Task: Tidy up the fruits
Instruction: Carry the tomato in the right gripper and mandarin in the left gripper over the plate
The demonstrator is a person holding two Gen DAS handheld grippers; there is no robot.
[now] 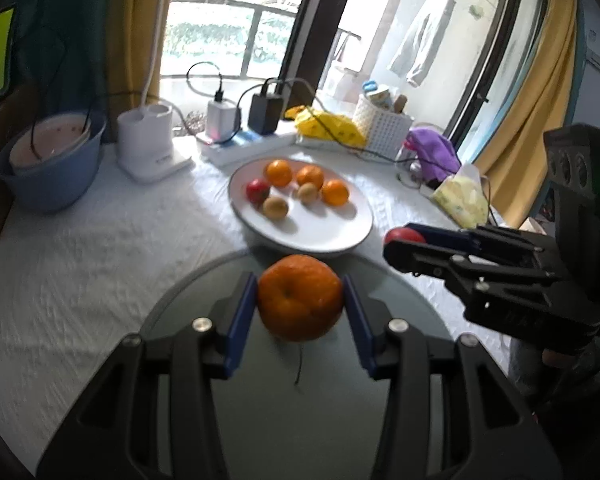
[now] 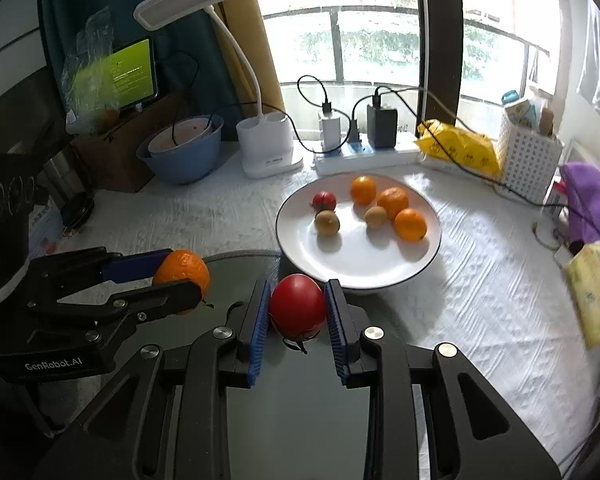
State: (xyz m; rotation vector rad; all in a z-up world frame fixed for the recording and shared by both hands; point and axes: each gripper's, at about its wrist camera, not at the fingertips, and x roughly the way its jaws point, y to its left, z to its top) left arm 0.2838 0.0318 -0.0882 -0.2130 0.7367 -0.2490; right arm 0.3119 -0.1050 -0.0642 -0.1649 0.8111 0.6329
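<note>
Two grippers gripping fruit: left gripper (image 1: 300, 300) clamping orange (image 1: 300, 298), right gripper (image 2: 298, 308) clamping tomato (image 2: 298, 306).
Carrying step; plate (image 2: 300, 248) lying just ahead, placing probably coming next.

White plate (image 2: 292, 236) with a dark rim, orange oranges (image 2: 410, 224), a red tomato (image 2: 298, 304), a white textured tablecloth (image 2: 480, 300), a blue bowl (image 2: 180, 160), yellow bag (image 2: 456, 148), purple cloth (image 2: 592, 204)
</note>
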